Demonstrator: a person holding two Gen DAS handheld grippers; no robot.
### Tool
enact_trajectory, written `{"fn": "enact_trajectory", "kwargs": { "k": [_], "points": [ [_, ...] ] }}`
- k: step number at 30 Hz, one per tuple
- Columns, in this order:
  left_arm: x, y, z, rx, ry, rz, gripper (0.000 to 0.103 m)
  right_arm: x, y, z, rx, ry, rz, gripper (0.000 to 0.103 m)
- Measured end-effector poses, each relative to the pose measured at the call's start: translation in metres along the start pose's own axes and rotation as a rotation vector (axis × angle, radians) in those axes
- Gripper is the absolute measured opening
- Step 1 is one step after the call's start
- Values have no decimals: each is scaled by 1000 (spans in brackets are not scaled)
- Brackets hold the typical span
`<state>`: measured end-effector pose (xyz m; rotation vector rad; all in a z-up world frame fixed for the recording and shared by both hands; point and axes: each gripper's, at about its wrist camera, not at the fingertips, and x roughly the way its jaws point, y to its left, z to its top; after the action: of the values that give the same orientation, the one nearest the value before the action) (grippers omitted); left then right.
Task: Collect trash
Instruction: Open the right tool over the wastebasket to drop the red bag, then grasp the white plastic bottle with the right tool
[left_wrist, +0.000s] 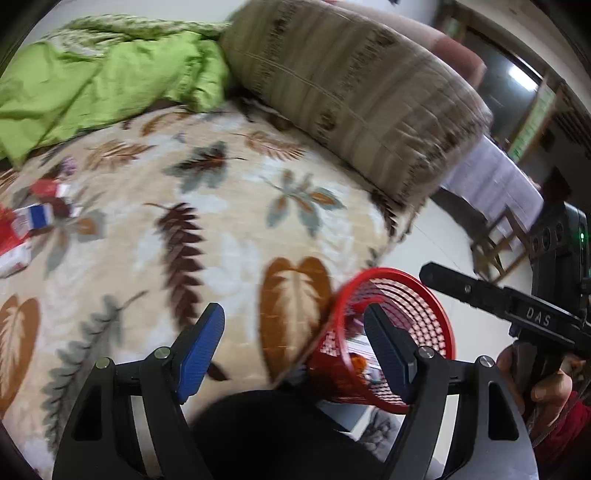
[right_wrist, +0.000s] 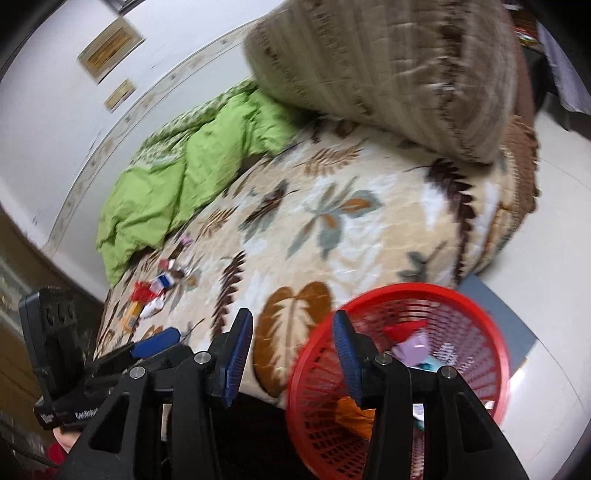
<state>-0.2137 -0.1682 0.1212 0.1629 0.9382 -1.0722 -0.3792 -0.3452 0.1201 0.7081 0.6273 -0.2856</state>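
Beside bed (right_wrist: 369, 229), red basket (right_wrist: 476, 306) holds seemingly wrappers (right_wrist: 413, 347).

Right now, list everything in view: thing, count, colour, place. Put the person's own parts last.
Leaf-print blanket: one, cream with brown and grey leaves, covering the bed.
Green quilt: one, lime, bunched at the far side by the wall.
Folded quilt: one, beige-brown, stacked on the bed's far end.
Trash wrappers: several, red, white, blue, scattered on the blanket near the green quilt.
Basket: one, red mesh, on the floor beside the bed, trash inside.
Wall frames: two, yellowish.
Left gripper: blue pads, open, empty.
Right gripper: blue pads, open, empty.
Hand: one, holding the right gripper's handle.
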Motion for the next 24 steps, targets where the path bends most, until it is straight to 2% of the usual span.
{"fn": "enact_trajectory", "kwargs": {
  "k": [13,20,24],
  "points": [
    [-43,111,-14,-204,-82,163,77,70,77,-5,-174,130,101,48],
    [-78,186,-24,-329,-169,325,77,115,144,-3,-336,201,179,48],
    [-96,237,-40,-466,-212,425,77,146,185,-3,-415,255,242,49]
  ]
}}
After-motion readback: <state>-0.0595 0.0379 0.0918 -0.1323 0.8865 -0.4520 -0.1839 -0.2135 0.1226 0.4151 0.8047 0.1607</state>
